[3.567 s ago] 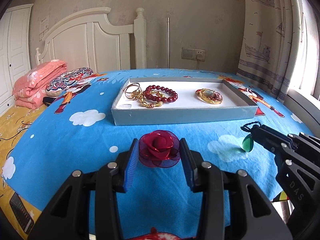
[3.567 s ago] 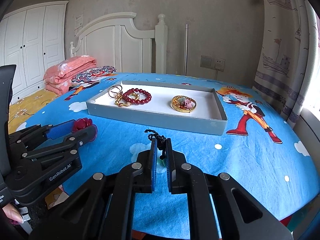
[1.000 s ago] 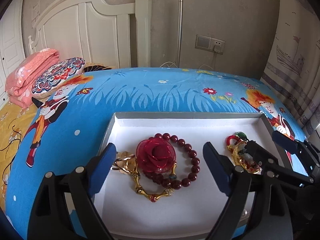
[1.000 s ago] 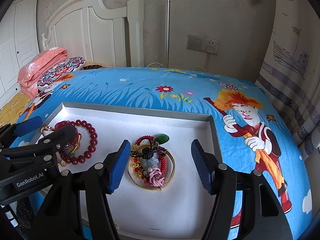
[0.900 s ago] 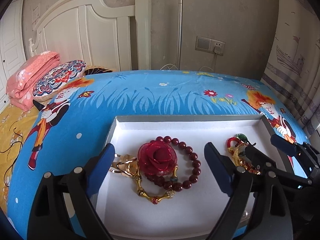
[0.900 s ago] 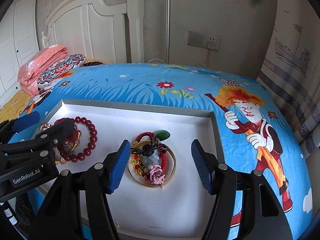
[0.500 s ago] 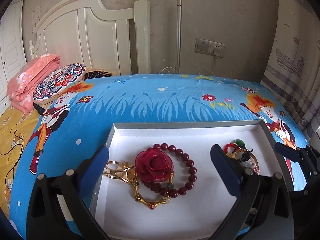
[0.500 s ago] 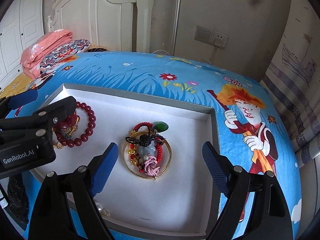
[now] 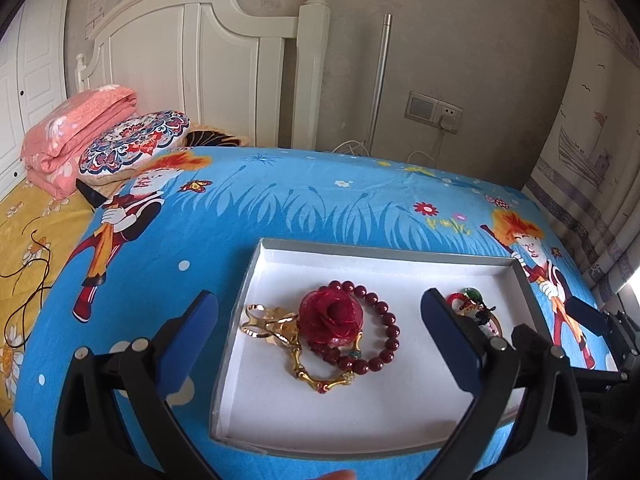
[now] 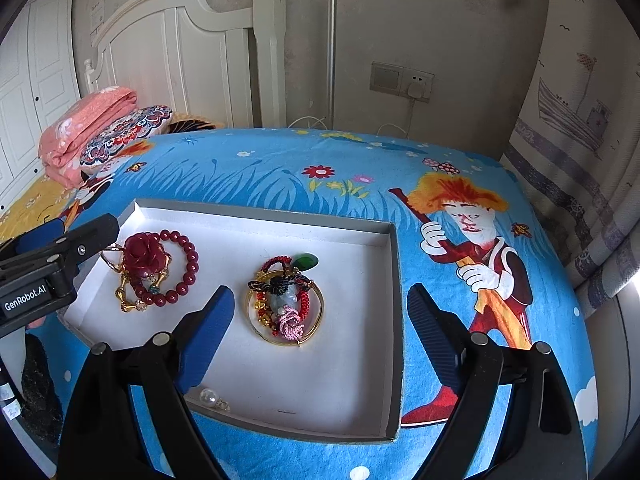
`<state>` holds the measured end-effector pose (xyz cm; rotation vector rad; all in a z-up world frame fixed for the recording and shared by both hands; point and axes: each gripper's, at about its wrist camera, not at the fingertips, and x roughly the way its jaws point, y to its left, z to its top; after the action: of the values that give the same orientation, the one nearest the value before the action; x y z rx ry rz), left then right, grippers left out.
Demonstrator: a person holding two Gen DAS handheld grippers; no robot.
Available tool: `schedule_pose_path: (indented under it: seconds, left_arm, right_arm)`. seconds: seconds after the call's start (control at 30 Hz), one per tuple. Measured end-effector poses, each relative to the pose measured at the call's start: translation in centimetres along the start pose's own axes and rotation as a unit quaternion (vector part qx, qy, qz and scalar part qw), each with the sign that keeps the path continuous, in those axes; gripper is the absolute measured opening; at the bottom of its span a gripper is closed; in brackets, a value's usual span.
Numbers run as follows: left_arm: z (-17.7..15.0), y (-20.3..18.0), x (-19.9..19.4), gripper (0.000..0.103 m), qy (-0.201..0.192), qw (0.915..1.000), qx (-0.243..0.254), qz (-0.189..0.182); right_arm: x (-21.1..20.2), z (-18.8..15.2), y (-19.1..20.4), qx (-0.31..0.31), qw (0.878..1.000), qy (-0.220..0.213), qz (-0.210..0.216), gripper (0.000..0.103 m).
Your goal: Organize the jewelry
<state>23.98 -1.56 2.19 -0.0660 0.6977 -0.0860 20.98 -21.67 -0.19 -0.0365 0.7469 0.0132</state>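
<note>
Blue cartoon bedsheet carries a grey tray. Left gripper hangs wide open above the red rose on the bead bracelet. Right gripper, jaws opening and holding nothing, hovers over the green pendant on its gold bangle.

Folded pink quilt lies against white headboard; patterned pillow beside it. Socket right of headboard.
</note>
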Motion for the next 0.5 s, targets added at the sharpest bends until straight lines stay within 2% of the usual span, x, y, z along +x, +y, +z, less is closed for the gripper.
schedule_pose_path:
  seconds: [0.3,0.5]
  left_arm:
    - [0.1,0.6,-3.9,0.099,-0.03,0.9995,0.006,0.004]
    - [-1.4,-1.1,-6.2,0.099,-0.044,0.9981,0.043,0.01]
  right_arm:
    - [-3.9,-0.1,-0.7,0.027,0.999,-0.017,0.018,0.084]
    - [-5.9,-1.9,0.1,0.022,0.999,-0.037,0.022,0.084]
